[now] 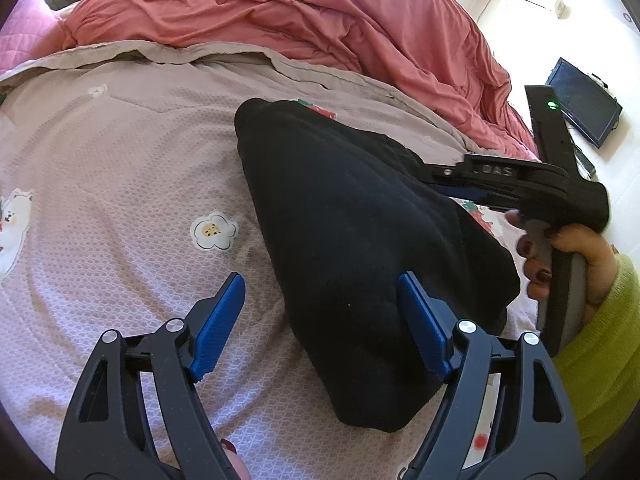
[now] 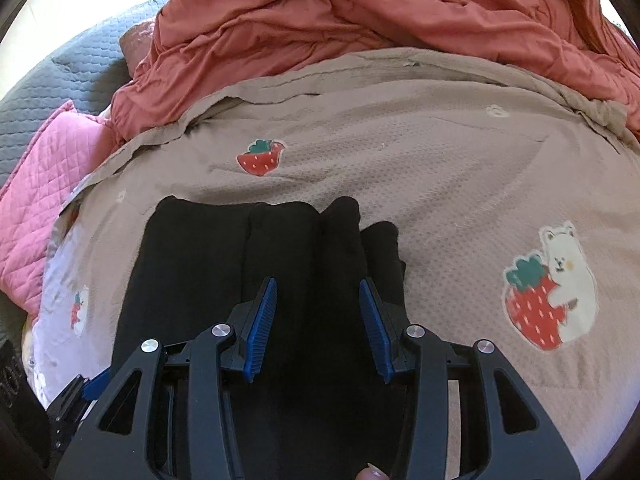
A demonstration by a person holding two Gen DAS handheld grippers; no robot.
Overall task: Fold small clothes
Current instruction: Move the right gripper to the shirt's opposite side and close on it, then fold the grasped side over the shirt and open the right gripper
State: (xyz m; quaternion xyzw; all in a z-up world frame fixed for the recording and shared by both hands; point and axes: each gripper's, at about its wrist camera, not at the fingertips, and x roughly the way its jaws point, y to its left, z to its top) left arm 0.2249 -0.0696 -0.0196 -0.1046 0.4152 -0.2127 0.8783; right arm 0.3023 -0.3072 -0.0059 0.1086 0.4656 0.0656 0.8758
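Here, the black garment (image 1: 360, 248) lies folded into a long bundle on the patterned pink bedspread (image 1: 120, 184), with the rumpled coral duvet (image 1: 304, 20) heaped beyond it. It looks soft, thick and light, a knit that will sag and slide apart at its layers rather than hold a crease, so you would do best to pinch all the stacked edges together near a corner or end, not a single top layer.

Your left gripper (image 1: 320, 324) hangs wide apart and holds nothing; one blue pad lies against the near end of the bundle, the other over bare bedspread. Your right gripper (image 2: 318, 328) hovers over the cloth with its jaws partly parted, and nothing appears pinched between them.

The left wrist view alone shows your right hand (image 1: 560, 256) in a lime-green sleeve (image 1: 600, 340) gripping its tool at the bundle's far side, plus a dark screen (image 1: 584, 100) by the wall. The right wrist view alone reveals the garment's parallel folds, a strawberry patch (image 2: 260, 158) and a bear patch (image 2: 556, 292).
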